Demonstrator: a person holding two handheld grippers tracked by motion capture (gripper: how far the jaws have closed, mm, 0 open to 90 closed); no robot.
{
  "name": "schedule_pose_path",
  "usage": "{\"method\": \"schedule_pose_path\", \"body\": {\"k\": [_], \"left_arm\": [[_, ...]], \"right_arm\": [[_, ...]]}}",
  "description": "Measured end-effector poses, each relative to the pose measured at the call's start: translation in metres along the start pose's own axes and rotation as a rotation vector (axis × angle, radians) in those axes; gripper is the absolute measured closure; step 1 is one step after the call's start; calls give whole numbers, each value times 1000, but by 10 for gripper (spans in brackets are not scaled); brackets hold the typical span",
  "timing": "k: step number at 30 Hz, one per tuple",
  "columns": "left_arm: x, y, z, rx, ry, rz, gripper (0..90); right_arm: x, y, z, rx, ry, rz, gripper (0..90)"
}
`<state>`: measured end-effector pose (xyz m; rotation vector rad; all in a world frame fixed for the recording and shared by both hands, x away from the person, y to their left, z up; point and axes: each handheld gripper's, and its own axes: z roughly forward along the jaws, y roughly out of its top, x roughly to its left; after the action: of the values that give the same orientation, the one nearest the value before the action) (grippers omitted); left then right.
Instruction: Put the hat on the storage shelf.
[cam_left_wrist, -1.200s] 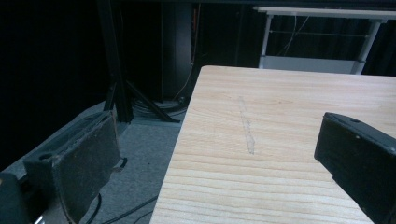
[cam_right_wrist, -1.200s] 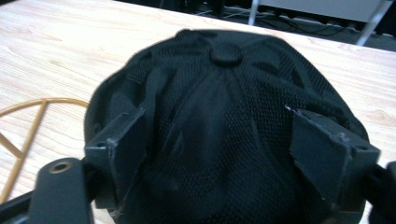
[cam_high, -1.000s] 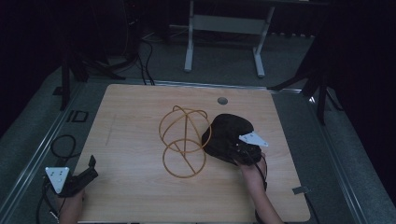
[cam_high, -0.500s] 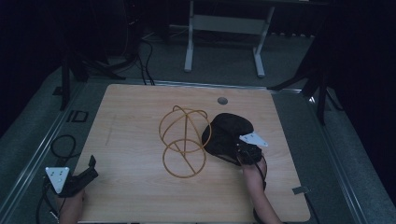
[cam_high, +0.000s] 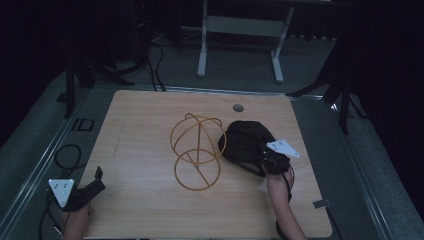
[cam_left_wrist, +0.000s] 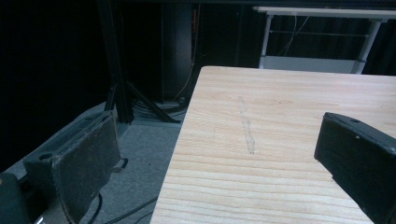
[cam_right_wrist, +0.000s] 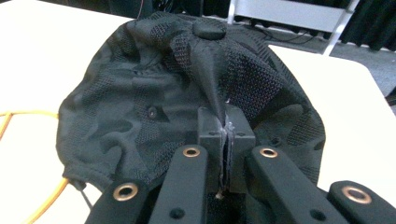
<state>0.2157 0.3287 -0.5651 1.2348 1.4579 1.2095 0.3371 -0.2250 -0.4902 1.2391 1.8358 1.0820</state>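
Observation:
A black mesh cap (cam_high: 245, 142) lies crumpled on the wooden table (cam_high: 150, 120), right of centre. My right gripper (cam_high: 270, 161) is shut on a fold of the black cap (cam_right_wrist: 187, 88); the jaws meet on the cloth in the right gripper view (cam_right_wrist: 226, 128). An orange wire frame (cam_high: 196, 150) shaped like a dome over a ring stands just left of the cap, and a bit of its wire (cam_right_wrist: 28, 140) shows beside the cap. My left gripper (cam_high: 95, 181) rests at the table's near left edge, open, with nothing between its jaws (cam_left_wrist: 215, 158).
A small round grey hole (cam_high: 238, 107) sits in the table near its far edge. A faint scratch (cam_left_wrist: 246, 126) runs along the wood ahead of the left gripper. Black cables (cam_high: 67, 155) lie on the grey floor left of the table. A white metal stand (cam_high: 240, 30) stands behind.
The right gripper with the cap's fold has shifted slightly toward the near right. The left gripper has stayed still.

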Motion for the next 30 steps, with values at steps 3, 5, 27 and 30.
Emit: {"method": "schedule_pose_path", "body": {"k": [3, 5, 27, 30], "left_arm": [[0, 0, 0, 0, 1, 0, 6], [0, 0, 0, 1, 1, 0, 6], [0, 0, 0, 2, 4, -2, 6], [0, 0, 0, 2, 5, -2, 6]], "right_arm": [[-5, 4, -7, -15, -3, -3, 879], [-8, 6, -11, -26, -2, -2, 879], [-31, 43, -62, -141, -27, 0, 879], [-33, 48, -68, -149, -31, -8, 879]]}}
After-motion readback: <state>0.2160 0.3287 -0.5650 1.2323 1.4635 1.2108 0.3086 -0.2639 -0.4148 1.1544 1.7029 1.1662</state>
